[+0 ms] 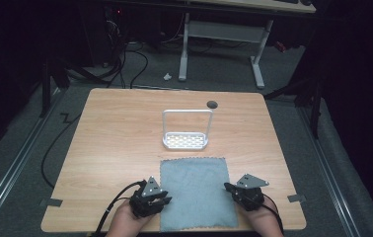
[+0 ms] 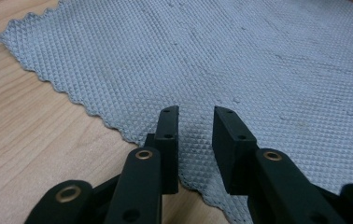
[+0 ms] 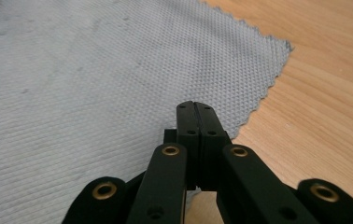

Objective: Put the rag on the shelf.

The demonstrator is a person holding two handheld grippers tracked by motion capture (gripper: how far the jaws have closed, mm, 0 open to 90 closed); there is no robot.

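- Grey waffle-weave cloth (image 1: 197, 192) lies flat on the wooden table (image 1: 115, 138), at the near edge in the high view, its near hem at the table's front lip.
- Long axis runs from the near edge away toward the white wire rack (image 1: 186, 129), which stands just beyond the far hem, apart from it. Sides look roughly square to the table; the left gripper view shows a scalloped edge.
- Left gripper (image 2: 195, 122): jaws apart with a clear gap, hovering at the cloth's left edge near the near corner. Fabric shows between the pads, but nothing is pinched.
- Right gripper (image 3: 196, 116): jaws together, pads meeting, tip over the right edge. Whether any fabric is caught between them, I cannot tell; it looks empty.
- Step in hand, as I judge it: taking hold of the two near corners, likely to fold or lift.
- To do it well: right jaws must part first. Slide one pad under the hem, pinch close to the corner, both sides alike, so the cloth lifts evenly.
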